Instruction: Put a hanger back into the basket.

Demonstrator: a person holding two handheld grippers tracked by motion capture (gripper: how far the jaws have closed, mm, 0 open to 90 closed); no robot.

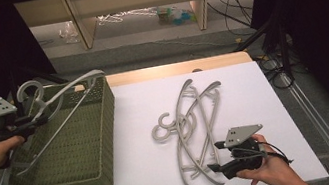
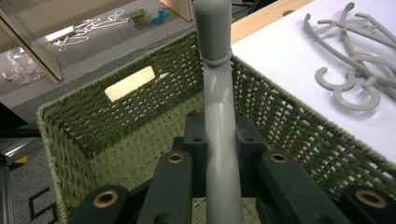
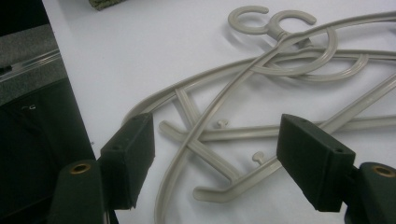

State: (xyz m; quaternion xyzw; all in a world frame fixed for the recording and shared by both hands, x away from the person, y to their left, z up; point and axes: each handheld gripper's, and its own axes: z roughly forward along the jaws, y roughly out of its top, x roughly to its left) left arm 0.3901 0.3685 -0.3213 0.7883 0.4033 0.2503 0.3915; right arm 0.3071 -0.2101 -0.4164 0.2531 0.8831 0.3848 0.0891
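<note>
My left gripper [image 1: 39, 121] is shut on a grey plastic hanger [image 1: 67, 94], which it holds tilted over the green wicker basket [image 1: 107, 132] at the table's left. In the left gripper view the jaws [image 2: 219, 140] clamp the hanger's bar [image 2: 218, 93] above the basket's inside [image 2: 140, 121]. A pile of several grey hangers [image 1: 191, 121] lies tangled on the white table top. My right gripper [image 1: 216, 157] stands open at the near end of that pile. In the right gripper view its pads [image 3: 128, 156] straddle hanger arms [image 3: 205, 140] without touching them.
The white table top [image 1: 265, 101] has bare room right of the pile and between pile and basket. A strip of wooden edge [image 1: 174, 69] runs along the back. Beyond it are shelf legs, floor clutter [image 1: 175, 14] and cables [image 1: 275, 69].
</note>
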